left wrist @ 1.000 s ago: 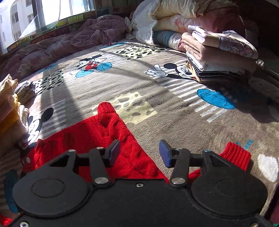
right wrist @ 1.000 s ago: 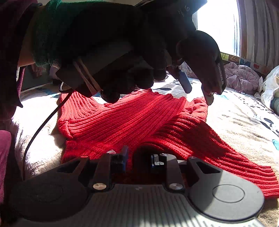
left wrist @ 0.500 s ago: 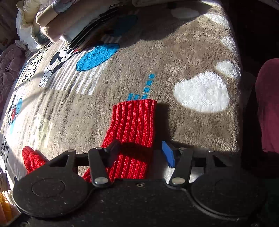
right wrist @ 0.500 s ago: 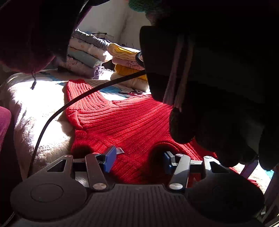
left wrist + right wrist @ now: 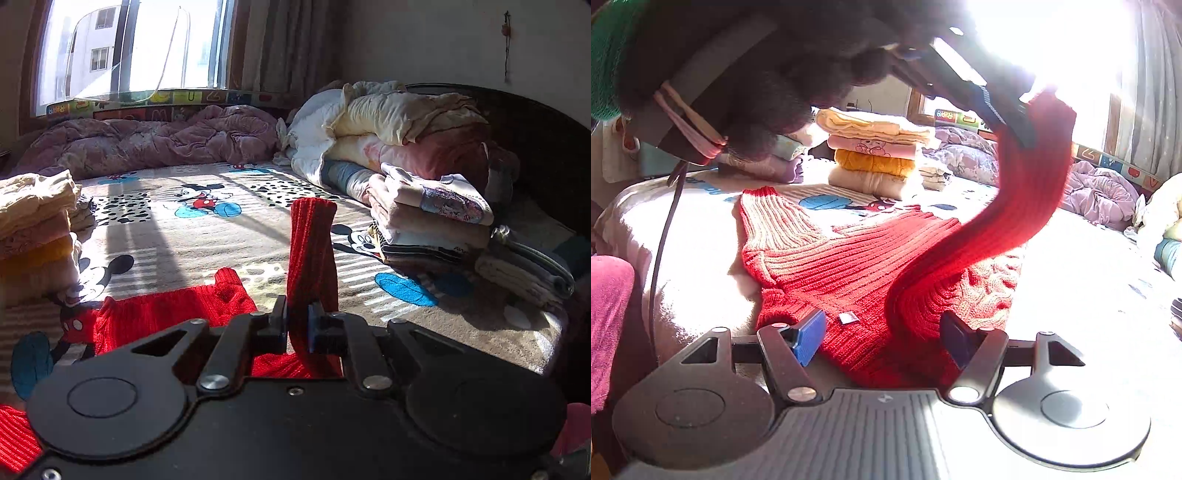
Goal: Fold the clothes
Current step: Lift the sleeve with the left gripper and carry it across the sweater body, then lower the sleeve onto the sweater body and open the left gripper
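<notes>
**Left claw lifts a sleeve of the red sweater; right claw stands released over its body**

The left claw (image 5: 297, 325) is clenched on one sleeve (image 5: 313, 254) of the red knit sweater (image 5: 857, 273); its jaws have just been closing, and the ribbed cuff now stands up between the pads. In the right wrist view the same sleeve rises in a curve from the sweater's body to the left claw (image 5: 1008, 110), which is carried by a dark-gloved hand (image 5: 768, 74) at the top of the frame.

The sweater lies spread on the bed (image 5: 480, 321), on a cartoon-mouse blanket (image 5: 207, 225). Its other sleeve (image 5: 768, 218) lies flat, pointing away toward a stack of folded clothes (image 5: 875, 155) in cream, pink and orange.

The right claw (image 5: 882, 338) is released: its jaws have just been opening and stand wide apart low over the sweater's near edge, gripping nothing. Whether its tips touch the knit is hard to judge from this angle. A small white tag (image 5: 848, 317) lies on the knit just ahead of the blue pad.

In the left wrist view a second stack of folded clothes (image 5: 428, 225) sits to the right, rolled quilts (image 5: 399, 125) behind it, a crumpled mauve quilt (image 5: 155, 140) under the window (image 5: 129, 48).
</notes>
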The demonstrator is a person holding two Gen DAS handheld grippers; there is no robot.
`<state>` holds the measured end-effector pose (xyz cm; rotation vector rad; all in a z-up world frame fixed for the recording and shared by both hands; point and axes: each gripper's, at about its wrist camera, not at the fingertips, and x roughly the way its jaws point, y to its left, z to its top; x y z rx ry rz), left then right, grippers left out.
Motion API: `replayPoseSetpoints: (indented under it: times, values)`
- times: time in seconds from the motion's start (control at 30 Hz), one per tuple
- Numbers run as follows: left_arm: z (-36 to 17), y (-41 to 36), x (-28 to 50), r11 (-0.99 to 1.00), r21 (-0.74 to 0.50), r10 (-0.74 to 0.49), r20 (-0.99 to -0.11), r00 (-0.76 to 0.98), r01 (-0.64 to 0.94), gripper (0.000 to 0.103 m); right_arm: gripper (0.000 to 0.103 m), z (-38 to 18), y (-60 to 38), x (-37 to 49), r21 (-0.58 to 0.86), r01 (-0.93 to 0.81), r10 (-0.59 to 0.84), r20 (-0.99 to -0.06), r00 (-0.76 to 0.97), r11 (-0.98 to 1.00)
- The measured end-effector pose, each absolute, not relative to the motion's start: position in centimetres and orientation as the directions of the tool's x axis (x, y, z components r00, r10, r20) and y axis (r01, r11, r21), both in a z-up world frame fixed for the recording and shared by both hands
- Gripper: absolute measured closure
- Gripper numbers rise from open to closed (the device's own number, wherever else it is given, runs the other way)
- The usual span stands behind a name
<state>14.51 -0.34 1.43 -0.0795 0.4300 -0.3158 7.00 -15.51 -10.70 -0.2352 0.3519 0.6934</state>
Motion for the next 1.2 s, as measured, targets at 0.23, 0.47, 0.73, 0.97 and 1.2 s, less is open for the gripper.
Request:
replayPoseSetpoints:
  times: [0.23, 0.47, 0.73, 0.97, 1.2]
  values:
    - [-2.0, 8.0, 12.7, 0.914, -0.399, -0.238, -0.378, 0.895, 0.074, 0.094, 0.030, -9.9, -18.5, 5.3, -0.063, -0.652, 0.583, -0.391, 0.713, 0.756]
    - [-5.8, 11.2, 11.0, 0.821, -0.571, -0.225, -0.368, 0.902, -0.028, 0.094, 0.027, -9.8, -19.7, 6.3, -0.053, -0.619, 0.570, -0.337, 0.749, 0.783]
    - [-5.2, 11.2, 11.6, 0.720, -0.694, -0.275, -0.283, 0.919, 0.002, 0.095, 0.013, -12.1, -15.9, 7.8, -0.118, -0.687, 0.564, -0.480, 0.672, 0.717]
    - [-2.2, 6.0, 17.7, 0.758, -0.648, -0.334, -0.286, 0.898, 0.076, 0.095, 0.020, -10.6, -17.3, 8.2, -0.059, -0.661, 0.595, -0.383, 0.707, 0.748]
    - [-3.7, 2.3, 23.9, 0.779, -0.627, -0.325, -0.366, 0.872, 0.026, 0.095, 0.034, -10.7, -17.5, 8.7, 0.016, -0.696, 0.642, -0.401, 0.653, 0.718]
